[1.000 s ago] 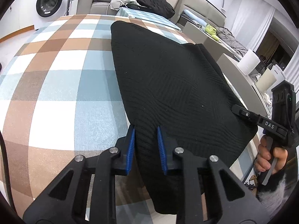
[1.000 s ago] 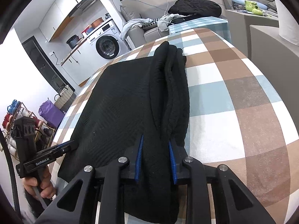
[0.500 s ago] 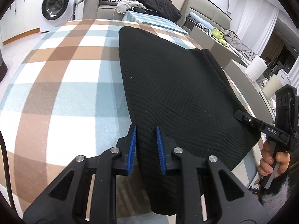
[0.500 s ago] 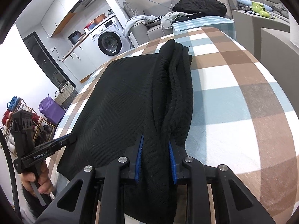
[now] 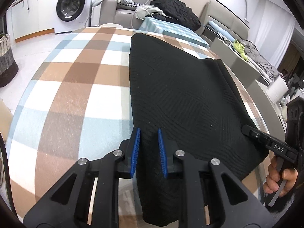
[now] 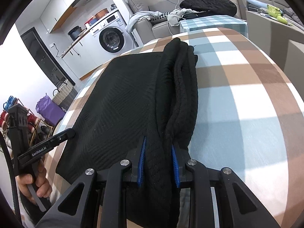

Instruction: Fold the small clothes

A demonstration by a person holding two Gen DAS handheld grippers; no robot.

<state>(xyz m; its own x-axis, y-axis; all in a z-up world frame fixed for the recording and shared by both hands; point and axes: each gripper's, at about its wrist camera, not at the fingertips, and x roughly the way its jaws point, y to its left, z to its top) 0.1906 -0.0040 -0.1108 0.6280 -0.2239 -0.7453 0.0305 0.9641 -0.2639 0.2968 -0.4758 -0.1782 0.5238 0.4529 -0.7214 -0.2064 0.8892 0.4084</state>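
A black knit garment [image 5: 180,95] lies spread on a table covered with a brown, blue and white check cloth [image 5: 76,87]. My left gripper [image 5: 149,148] is shut on the garment's near left corner, and cloth hangs down from its blue pads [image 5: 135,148]. My right gripper [image 6: 158,161] is shut on the near right edge, where the black garment [image 6: 123,104] bunches into thick rolled folds [image 6: 182,87]. Each view shows the other gripper at the near edge, held by a hand: the right one [image 5: 266,142], the left one [image 6: 47,144].
A washing machine [image 5: 73,7] stands beyond the table. A sofa with a black coat [image 5: 176,11] and loose clothes is behind it. A woven basket [image 5: 5,57] sits on the floor to the left. A purple bag [image 6: 49,110] and a rack stand near the table's left side.
Both grippers have drawn the garment's near edge back toward the table's near edge. More of the room beyond the table now shows. Both grips have held.
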